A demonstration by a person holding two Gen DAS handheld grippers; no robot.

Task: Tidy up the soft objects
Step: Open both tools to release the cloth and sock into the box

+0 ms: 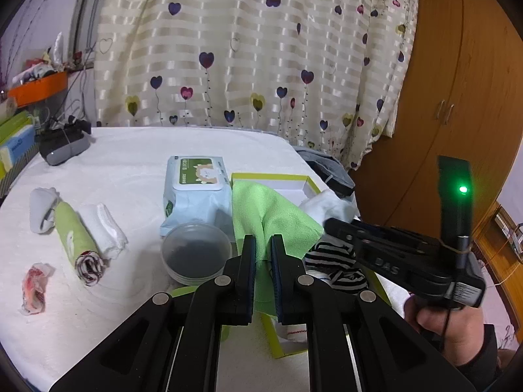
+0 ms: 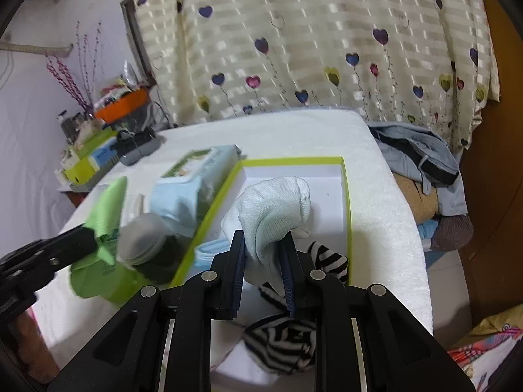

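Note:
My left gripper (image 1: 262, 240) is shut on a green cloth (image 1: 278, 215) and holds it up over the left side of the yellow-rimmed white box (image 1: 310, 184). My right gripper (image 2: 264, 238) is shut on a white sock (image 2: 274, 209) and holds it above the box (image 2: 346, 196). A black-and-white striped sock (image 2: 281, 343) lies in the box below the right gripper; it also shows in the left wrist view (image 1: 336, 264). A light blue cloth (image 2: 209, 251) lies by the box's left wall. On the table's left lie a rolled green towel (image 1: 76, 238), a rolled white towel (image 1: 104, 228) and a grey sock (image 1: 41, 207).
A wet-wipes pack (image 1: 196, 189) and a stack of clear round lids (image 1: 194, 253) stand left of the box. A crumpled red-white wrapper (image 1: 34, 285) lies at the front left. A grey device (image 1: 62, 145) sits at the back left. Clothes (image 2: 421, 160) are piled beyond the table's right edge.

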